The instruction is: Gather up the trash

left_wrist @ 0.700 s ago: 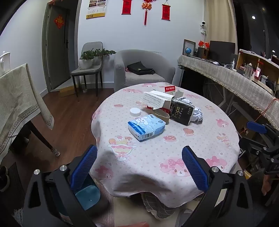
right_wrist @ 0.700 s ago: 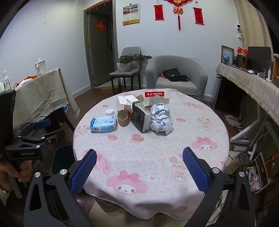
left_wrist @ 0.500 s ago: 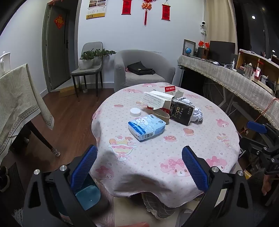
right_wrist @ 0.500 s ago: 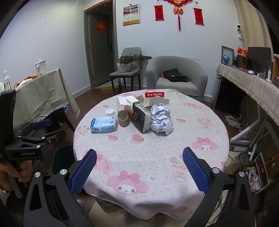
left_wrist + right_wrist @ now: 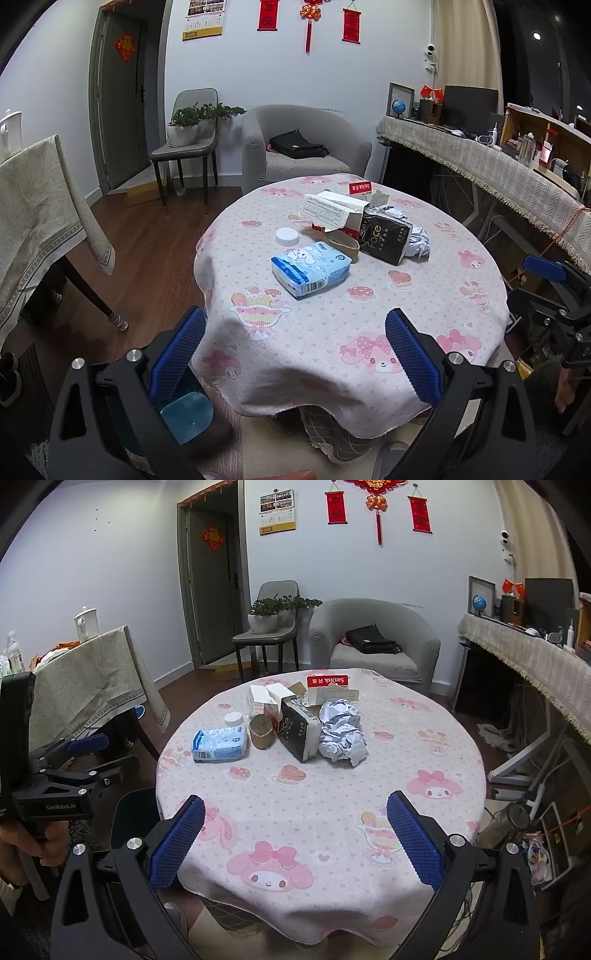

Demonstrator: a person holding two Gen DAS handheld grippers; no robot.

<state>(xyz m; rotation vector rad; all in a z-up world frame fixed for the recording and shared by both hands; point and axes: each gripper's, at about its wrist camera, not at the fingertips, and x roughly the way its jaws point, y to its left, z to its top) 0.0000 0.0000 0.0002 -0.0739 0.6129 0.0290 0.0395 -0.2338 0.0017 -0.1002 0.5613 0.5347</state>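
In the left wrist view, the left gripper [image 5: 293, 350] stands wide apart and holds nothing, its blue pads at the near edge of the round table [image 5: 424, 306], which wears a pink cartoon cloth. All the trash lies farther off, past the open jaws and toward the middle of the table, well apart from the pads. Nearest is a blue tissue pack [image 5: 311, 268], lying flat, slightly left of the midline between the fingers. Just beyond it sits a white lid [image 5: 287, 236] to the left and a cardboard roll [image 5: 343, 244] touching the pack's far right corner. A black pack [image 5: 386, 236] leans beside the roll, with crumpled paper [image 5: 419, 242] at its right and an open white carton [image 5: 334, 214] behind. A blue bin [image 5: 186, 411] sits on the floor below the left finger. The right gripper [image 5: 554, 291] appears at the far right edge.

In the right wrist view, the right gripper [image 5: 295, 834] is likewise spread wide and empty, at the table's [image 5: 443, 812] near rim. The trash cluster lies far ahead of it: tissue pack [image 5: 220, 744] left, cardboard roll [image 5: 262, 732], black pack [image 5: 300, 731] and crumpled paper [image 5: 341, 733] in a row rightward, with the white lid [image 5: 233, 719] and a red-labelled card [image 5: 327, 681] farther back. The left gripper [image 5: 86, 755] shows at the left, beside the table, its jaws apart.
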